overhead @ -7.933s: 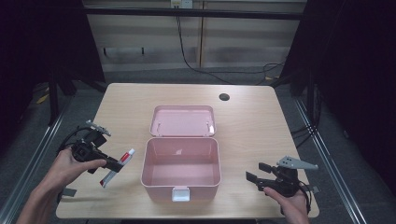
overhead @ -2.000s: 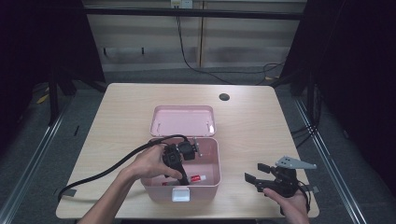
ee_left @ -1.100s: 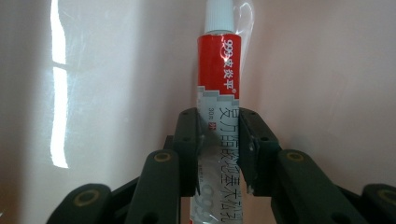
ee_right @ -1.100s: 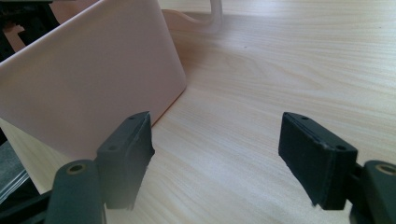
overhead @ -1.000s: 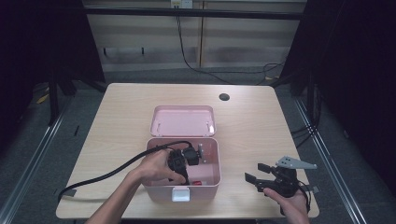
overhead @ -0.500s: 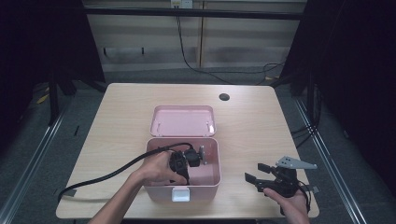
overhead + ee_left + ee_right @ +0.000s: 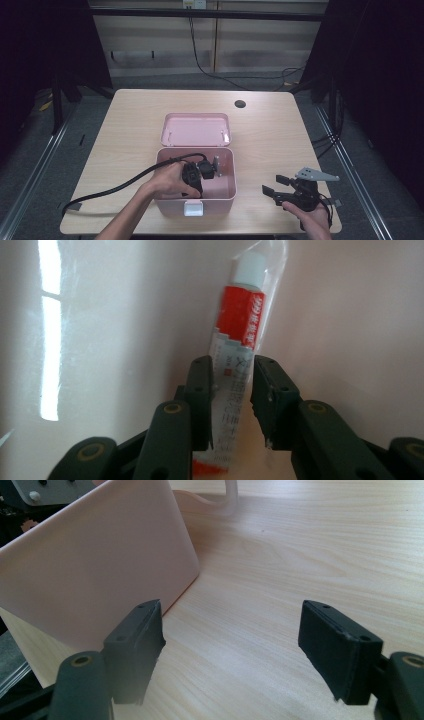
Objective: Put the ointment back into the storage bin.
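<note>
An open pink box stands at the table's front middle, its lid lying flat behind it. My left gripper reaches down inside it. In the left gripper view that gripper is shut on a red and white tube in a clear wrapper, whose white cap points at the pink inner wall. My right gripper rests on the table to the right of the box, open and with nothing in it. In the right gripper view the gripper faces the box's outer wall.
The left gripper's black cable trails over the box rim toward the front left table edge. A white latch sits on the box's front. A round hole lies in the tabletop at the back right.
The left gripper has carried the tube from the table's left side into the box and has kept still over the last second. The right gripper has not moved.
</note>
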`<state>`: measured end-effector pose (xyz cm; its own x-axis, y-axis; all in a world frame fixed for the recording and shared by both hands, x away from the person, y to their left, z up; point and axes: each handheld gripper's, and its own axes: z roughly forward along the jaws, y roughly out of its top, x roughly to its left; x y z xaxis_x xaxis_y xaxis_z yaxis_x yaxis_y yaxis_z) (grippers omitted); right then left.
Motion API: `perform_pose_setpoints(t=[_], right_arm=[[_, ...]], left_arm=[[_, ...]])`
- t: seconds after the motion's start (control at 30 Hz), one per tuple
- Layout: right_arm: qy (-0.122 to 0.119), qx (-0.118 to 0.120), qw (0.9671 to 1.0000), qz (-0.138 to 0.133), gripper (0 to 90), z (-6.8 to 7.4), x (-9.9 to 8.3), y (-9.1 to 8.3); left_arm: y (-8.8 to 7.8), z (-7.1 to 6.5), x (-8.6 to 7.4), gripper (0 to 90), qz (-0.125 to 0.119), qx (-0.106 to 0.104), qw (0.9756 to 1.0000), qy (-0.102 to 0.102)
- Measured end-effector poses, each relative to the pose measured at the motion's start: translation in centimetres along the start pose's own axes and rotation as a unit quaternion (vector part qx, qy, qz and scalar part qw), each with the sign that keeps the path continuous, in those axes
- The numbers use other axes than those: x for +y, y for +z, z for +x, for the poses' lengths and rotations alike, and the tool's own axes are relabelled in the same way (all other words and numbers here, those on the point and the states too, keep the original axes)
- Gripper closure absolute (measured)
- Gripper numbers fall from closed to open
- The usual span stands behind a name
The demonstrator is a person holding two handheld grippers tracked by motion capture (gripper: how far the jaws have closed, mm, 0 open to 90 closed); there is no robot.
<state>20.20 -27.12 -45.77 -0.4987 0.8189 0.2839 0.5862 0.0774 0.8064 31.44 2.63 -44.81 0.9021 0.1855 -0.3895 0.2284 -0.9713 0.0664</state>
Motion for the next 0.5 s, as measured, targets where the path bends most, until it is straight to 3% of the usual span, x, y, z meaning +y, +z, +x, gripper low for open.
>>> perform_pose_setpoints(t=[0.17, 0.37, 0.5], right_arm=[[-0.001, 0.0, 1.0, 0.0, 25.8, 0.0, 0.0, 0.0], [0.0, 0.0, 1.0, 0.0, 25.8, 0.0, 0.0, 0.0], [-0.003, -0.001, 1.0, 0.0, 25.8, 0.0, 0.0, 0.0]], left_arm=[[0.0, 0.0, 0.0, 68.3, 0.0, 0.005, 1.0, -0.003], [-1.1, -0.2, -0.3, 66.0, -0.035, 0.009, 0.9993, -0.003], [-1.7, -0.5, -0.5, 65.1, -0.045, 0.011, 0.9989, -0.003]])
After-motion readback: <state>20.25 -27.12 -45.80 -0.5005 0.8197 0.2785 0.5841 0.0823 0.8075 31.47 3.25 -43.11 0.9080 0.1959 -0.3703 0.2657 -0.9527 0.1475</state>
